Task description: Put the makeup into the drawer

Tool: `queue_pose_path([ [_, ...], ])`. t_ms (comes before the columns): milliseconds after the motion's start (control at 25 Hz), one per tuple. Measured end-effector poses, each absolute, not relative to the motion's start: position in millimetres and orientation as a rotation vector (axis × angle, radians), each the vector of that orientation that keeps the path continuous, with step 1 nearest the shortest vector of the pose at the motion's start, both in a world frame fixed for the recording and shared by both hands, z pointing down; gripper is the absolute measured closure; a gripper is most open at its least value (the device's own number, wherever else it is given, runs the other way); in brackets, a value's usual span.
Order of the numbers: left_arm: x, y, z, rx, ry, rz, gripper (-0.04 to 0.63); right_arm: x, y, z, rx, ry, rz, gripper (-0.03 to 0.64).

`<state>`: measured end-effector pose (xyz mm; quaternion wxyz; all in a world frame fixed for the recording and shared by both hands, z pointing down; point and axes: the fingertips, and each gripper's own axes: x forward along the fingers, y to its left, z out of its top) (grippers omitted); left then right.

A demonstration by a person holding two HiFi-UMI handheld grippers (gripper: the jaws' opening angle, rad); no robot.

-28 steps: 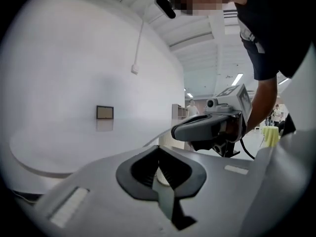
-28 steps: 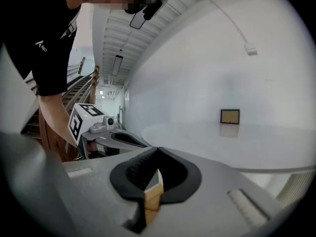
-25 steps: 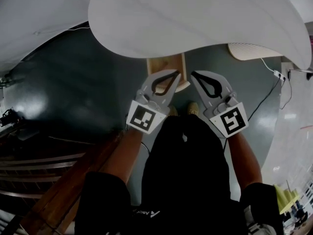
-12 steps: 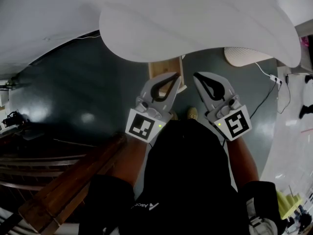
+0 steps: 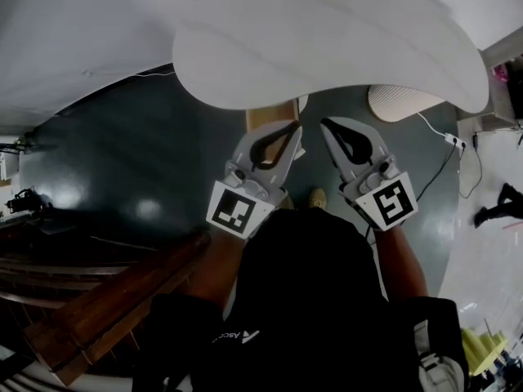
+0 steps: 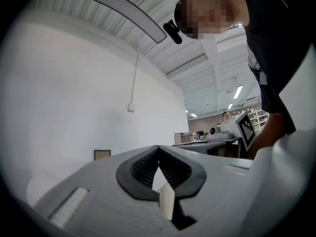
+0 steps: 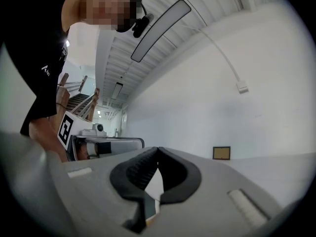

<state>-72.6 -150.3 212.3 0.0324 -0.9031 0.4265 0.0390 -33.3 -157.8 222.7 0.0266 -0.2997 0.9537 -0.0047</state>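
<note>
No makeup and no drawer can be made out in any view. In the head view my left gripper (image 5: 296, 129) and right gripper (image 5: 324, 123) are held side by side in front of the person's dark torso, over the dark floor and just below the white tabletop's (image 5: 327, 47) edge. Each has its jaws together with nothing between them. The left gripper view shows the left gripper (image 6: 158, 147) closed at the tips, facing a bare white wall. The right gripper (image 7: 157, 148) looks the same in its own view.
A wooden box-like piece (image 5: 270, 114) stands on the floor under the table edge. A white ribbed round object (image 5: 400, 100) and a cable with a power strip (image 5: 448, 137) lie at right. Wooden steps (image 5: 98, 300) run along the lower left. A small brown wall panel (image 6: 102, 154) shows.
Both grippers have come up together, staying closed and side by side. The table edge sits closer above them in the head view.
</note>
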Motion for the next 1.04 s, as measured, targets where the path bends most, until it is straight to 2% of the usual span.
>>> queue_pose_path([
  [1040,-71,-158,196,-2.762,1.302,0.120,0.584,-32,-163,208,-0.887,2.960,0.036,0.614],
])
